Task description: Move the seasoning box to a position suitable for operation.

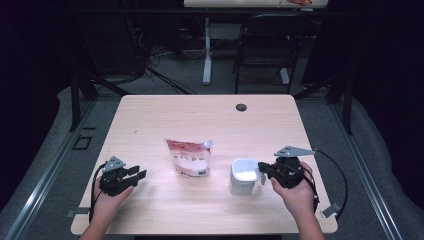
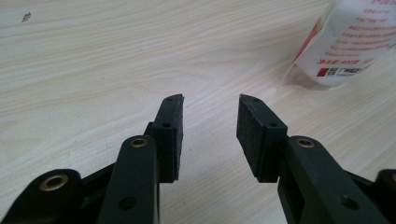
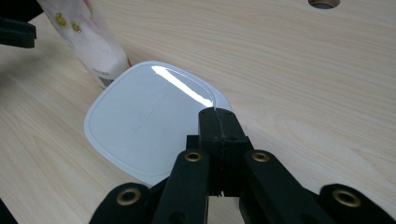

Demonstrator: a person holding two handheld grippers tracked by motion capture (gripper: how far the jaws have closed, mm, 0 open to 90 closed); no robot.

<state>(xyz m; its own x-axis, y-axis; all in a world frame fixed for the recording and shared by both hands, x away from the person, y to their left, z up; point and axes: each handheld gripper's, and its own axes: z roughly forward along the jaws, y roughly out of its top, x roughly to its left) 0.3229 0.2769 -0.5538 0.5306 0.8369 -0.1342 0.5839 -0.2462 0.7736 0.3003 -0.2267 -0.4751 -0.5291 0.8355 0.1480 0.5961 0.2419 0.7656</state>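
A white and red spouted pouch (image 1: 190, 157) stands near the middle of the wooden table (image 1: 200, 115). To its right sits a white square tub (image 1: 244, 176) with its lid on. My left gripper (image 1: 140, 174) rests at the left of the table, pointing toward the pouch. In the left gripper view its jaws (image 2: 210, 100) stand open over bare wood, with the pouch (image 2: 345, 42) off to the upper right. My right gripper (image 1: 261, 167) is at the tub's right edge. Its jaws (image 3: 215, 112) are shut together, tips over the rim of the glossy lid (image 3: 144, 126), nothing between them.
A round cable hole (image 1: 241, 107) lies at the table's far side, right of centre. A black chair (image 1: 265, 45) and desk legs stand on the floor beyond the table. In the right gripper view the pouch (image 3: 88, 37) stands just behind the tub.
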